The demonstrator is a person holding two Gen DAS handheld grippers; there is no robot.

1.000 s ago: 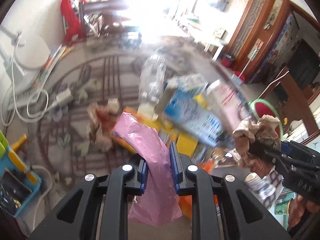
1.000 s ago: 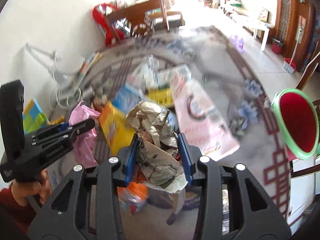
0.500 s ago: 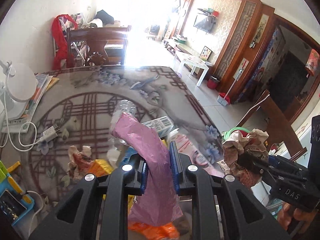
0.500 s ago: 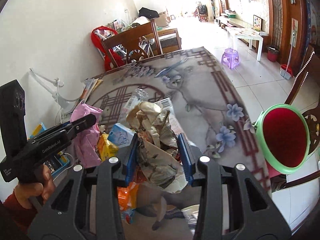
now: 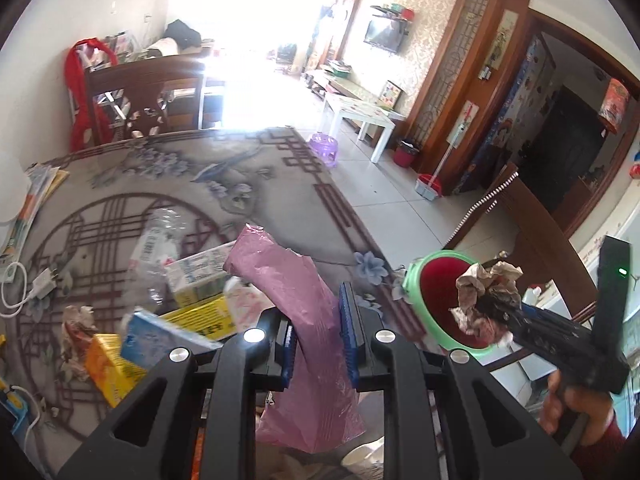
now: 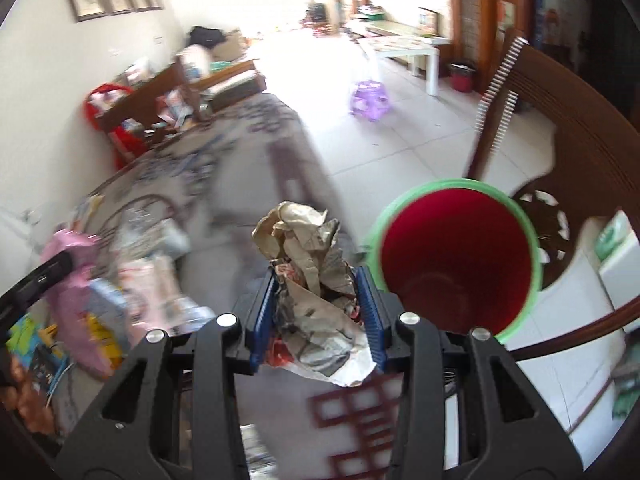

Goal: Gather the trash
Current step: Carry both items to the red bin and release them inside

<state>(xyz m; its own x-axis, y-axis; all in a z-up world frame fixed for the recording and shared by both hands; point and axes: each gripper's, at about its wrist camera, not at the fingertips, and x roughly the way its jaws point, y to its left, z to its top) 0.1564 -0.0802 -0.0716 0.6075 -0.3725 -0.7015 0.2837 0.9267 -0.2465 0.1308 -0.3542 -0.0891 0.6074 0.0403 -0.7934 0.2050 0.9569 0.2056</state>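
Pink crinkled plastic bag (image 5: 304, 320) was clamped between the blue-padded fingers (image 5: 347, 332) of the left gripper (image 5: 318, 336), its jaws closed tight on the film, with the bag's top standing above the pads and its lower part hanging below them. Under it lay a table with a grey cloth patterned in dark red lattice and flowers (image 5: 248, 184), strewn with a clear squashed plastic bottle (image 5: 158, 240), a white and green carton (image 5: 200, 270), a yellow box (image 5: 108, 364), a blue packet (image 5: 160, 340) and a small crumpled paper ball (image 5: 76, 320).

The right gripper (image 6: 318, 316) had its jaws shut on a big wad of crumpled brownish printed paper (image 6: 312, 264), which bulged above the pads and spilled out beneath them. Just beside it, to the right and off the table's edge, stood a round bin with a green rim and a deep red inside (image 6: 456, 264); the wad was near the rim but not over the opening in the right wrist view. From the left wrist view the same wad (image 5: 486, 292) appeared in front of the bin (image 5: 438, 300), with a hand in a dark red sleeve (image 5: 576, 412) holding the tool. A dark wooden chair (image 6: 568, 128) stood behind the bin.
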